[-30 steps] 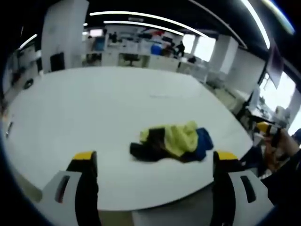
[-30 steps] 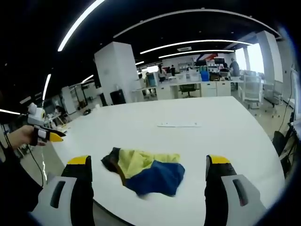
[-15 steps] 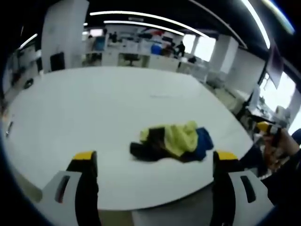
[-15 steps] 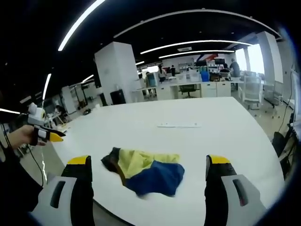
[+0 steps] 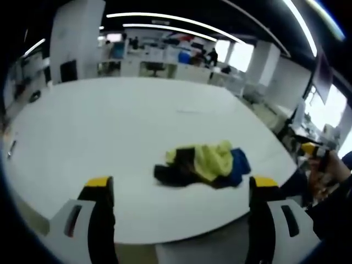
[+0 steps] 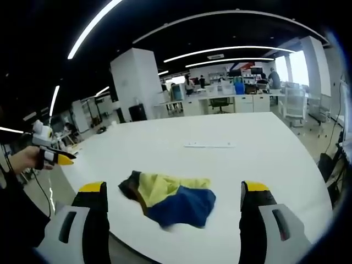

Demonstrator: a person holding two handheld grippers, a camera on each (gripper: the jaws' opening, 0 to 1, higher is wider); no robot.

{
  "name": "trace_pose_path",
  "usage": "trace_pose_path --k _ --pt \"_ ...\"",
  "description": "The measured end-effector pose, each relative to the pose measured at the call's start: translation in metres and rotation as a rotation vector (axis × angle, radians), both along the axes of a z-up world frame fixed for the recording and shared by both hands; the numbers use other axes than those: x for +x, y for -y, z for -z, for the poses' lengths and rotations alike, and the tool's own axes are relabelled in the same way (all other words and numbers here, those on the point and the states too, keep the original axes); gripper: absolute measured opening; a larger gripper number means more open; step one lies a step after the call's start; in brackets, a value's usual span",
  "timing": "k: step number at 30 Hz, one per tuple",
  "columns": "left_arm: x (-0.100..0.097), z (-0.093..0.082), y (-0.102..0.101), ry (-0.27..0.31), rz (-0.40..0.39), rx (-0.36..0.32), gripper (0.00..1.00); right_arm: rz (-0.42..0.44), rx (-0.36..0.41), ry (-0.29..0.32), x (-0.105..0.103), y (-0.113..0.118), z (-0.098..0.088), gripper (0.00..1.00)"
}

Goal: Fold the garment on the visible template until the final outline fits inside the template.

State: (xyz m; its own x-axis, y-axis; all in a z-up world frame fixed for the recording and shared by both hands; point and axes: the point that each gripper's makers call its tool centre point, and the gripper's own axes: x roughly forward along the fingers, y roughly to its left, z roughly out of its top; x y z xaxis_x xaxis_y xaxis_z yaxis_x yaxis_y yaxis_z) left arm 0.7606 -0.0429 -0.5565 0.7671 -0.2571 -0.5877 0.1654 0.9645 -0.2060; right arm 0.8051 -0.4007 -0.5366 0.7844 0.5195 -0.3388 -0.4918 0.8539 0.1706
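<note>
In the left gripper view, the left gripper (image 5: 179, 190) hangs off the near edge of the white counter (image 5: 110, 121) with its jaws spread wide and nothing between them. The garment (image 5: 203, 164) lies crumpled near that edge, a heap of black, yellow and blue, with the black part to the left and the blue to the right. It sits between the two jaw tips in the picture but well beyond them, untouched. At the far right a hand holds the right gripper (image 5: 309, 148), only its yellow tip clear. No template outline can be made out on the counter here.

In the right gripper view, the right gripper (image 6: 173, 198) also waits short of the counter (image 6: 247, 143), jaws open and empty. The garment (image 6: 170, 198) lies ahead, blue nearest, yellow behind, black at the left end. A thin pale strip (image 6: 209, 146) lies farther back on the counter; what it is cannot be told. The left gripper (image 6: 58, 158) shows at the far left, held in a hand.

The step in hand looks like the first reach, with folding not begun. To do it well, each gripper should take a separate outer edge of the heap, pinch one layer only, and draw the cloth flat before any fold, keeping it well on the counter.
</note>
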Motion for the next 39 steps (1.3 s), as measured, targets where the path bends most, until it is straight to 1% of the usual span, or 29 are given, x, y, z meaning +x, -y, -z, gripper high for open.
trace_pose_path --k 9,14,20,31,35,39 --pt "0.000 0.001 0.000 -0.004 -0.001 0.005 0.98 -0.003 0.006 0.005 0.003 -0.001 0.000 1.00" --pt "-0.001 -0.001 0.001 -0.001 0.001 0.009 0.98 -0.005 0.007 -0.004 0.001 -0.001 0.004 1.00" --pt "-0.003 0.005 0.001 -0.017 0.002 0.009 0.98 -0.007 0.000 -0.008 0.001 -0.001 0.006 1.00" --pt "0.001 0.006 0.003 -0.019 0.013 0.014 0.98 -0.004 0.001 -0.015 0.000 -0.001 0.010 1.00" --pt "0.001 0.010 0.003 -0.024 0.012 0.007 0.98 -0.007 -0.010 -0.024 0.001 -0.001 0.012 1.00" --pt "0.002 0.014 0.001 -0.035 0.012 0.005 0.98 -0.012 -0.016 -0.017 0.005 -0.004 0.009 1.00"
